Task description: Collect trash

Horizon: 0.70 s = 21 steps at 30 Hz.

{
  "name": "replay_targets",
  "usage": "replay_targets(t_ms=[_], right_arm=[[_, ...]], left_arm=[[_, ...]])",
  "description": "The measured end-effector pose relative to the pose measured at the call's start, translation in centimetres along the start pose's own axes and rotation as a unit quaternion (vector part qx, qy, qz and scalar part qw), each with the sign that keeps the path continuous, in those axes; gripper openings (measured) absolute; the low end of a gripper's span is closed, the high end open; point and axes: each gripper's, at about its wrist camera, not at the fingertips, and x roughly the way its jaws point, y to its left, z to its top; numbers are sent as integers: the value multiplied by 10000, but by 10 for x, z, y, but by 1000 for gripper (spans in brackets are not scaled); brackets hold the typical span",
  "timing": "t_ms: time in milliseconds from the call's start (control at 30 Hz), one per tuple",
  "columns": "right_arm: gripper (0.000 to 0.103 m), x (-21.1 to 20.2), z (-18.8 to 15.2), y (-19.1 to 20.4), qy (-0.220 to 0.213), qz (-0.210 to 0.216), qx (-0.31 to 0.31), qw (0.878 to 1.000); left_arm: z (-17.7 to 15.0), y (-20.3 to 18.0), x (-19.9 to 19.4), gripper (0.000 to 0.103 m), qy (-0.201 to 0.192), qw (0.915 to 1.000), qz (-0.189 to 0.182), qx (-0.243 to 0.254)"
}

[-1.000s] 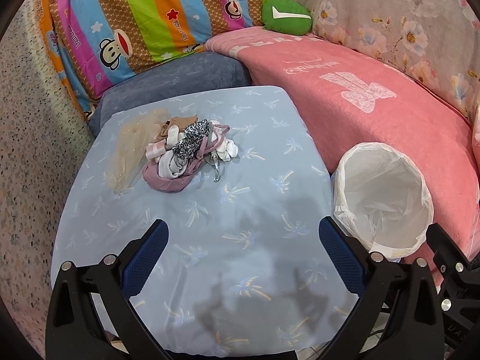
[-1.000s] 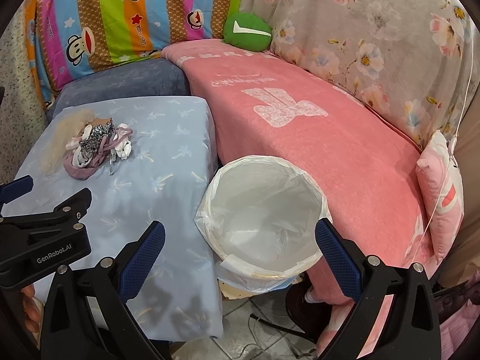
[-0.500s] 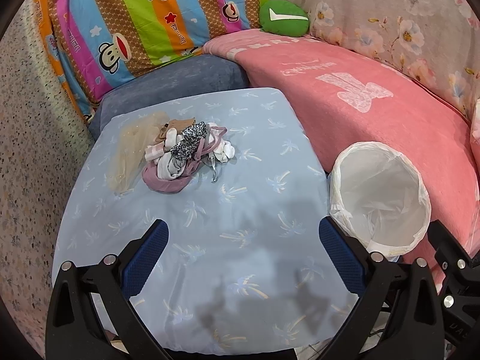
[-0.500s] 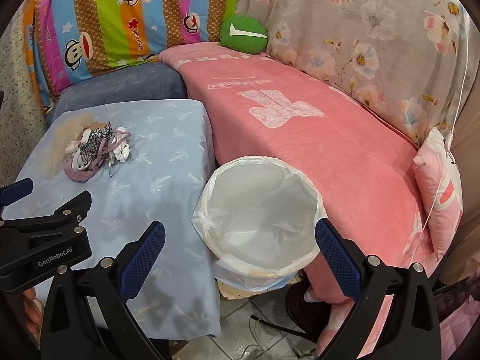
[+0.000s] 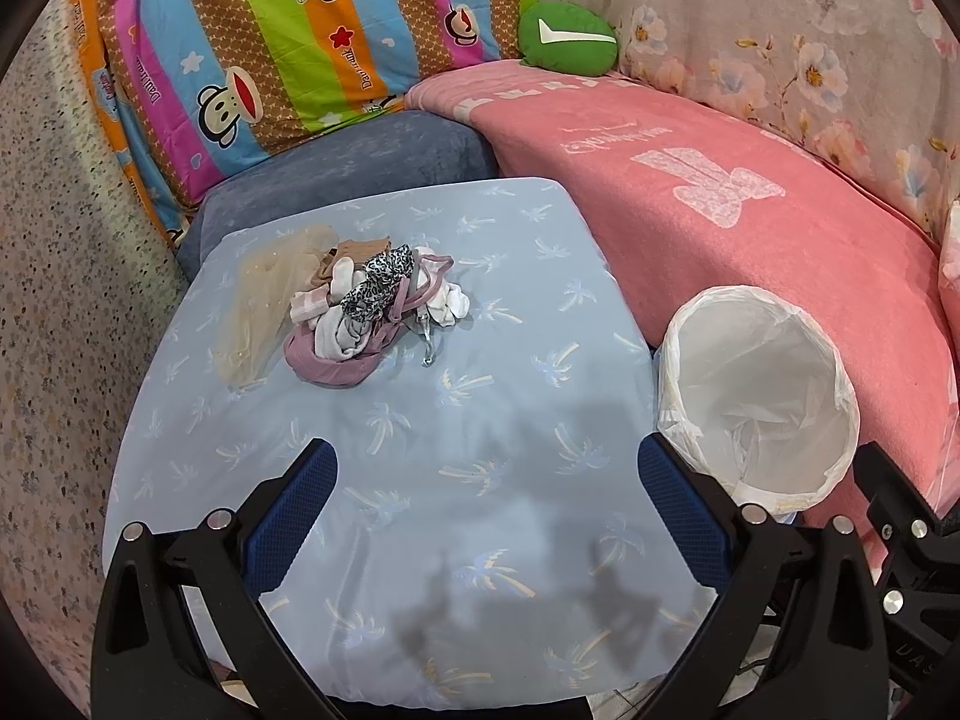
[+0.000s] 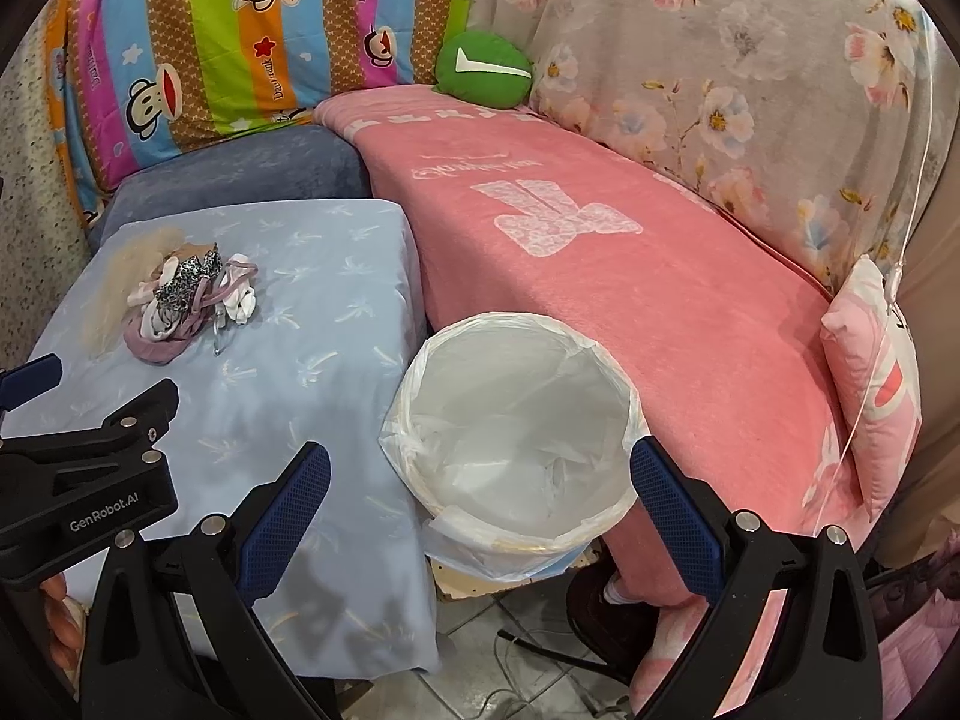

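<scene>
Blue table [image 5: 480, 420]: trash pile [image 5: 354, 312] lengthwise diagonal.

- The left wrist view looks down and forward from above the near edge of the blue table [image 5: 480, 396]; the cloth heap [image 5: 360, 306] lies well ahead of the jaws.
- The right wrist view looks down, the bin [image 6: 516, 426] between its jaws.
- Both views share table, heap, bin and pink couch [image 6: 600, 276].
</scene>
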Motion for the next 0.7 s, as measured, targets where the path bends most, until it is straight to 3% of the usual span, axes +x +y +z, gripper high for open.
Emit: replay_targets(t_ms=[700], right_arm=[[97, 7, 18, 16, -149, 160, 310, 9993]], left_arm=[[13, 22, 14, 96, -28, 9998, -193, 4]])
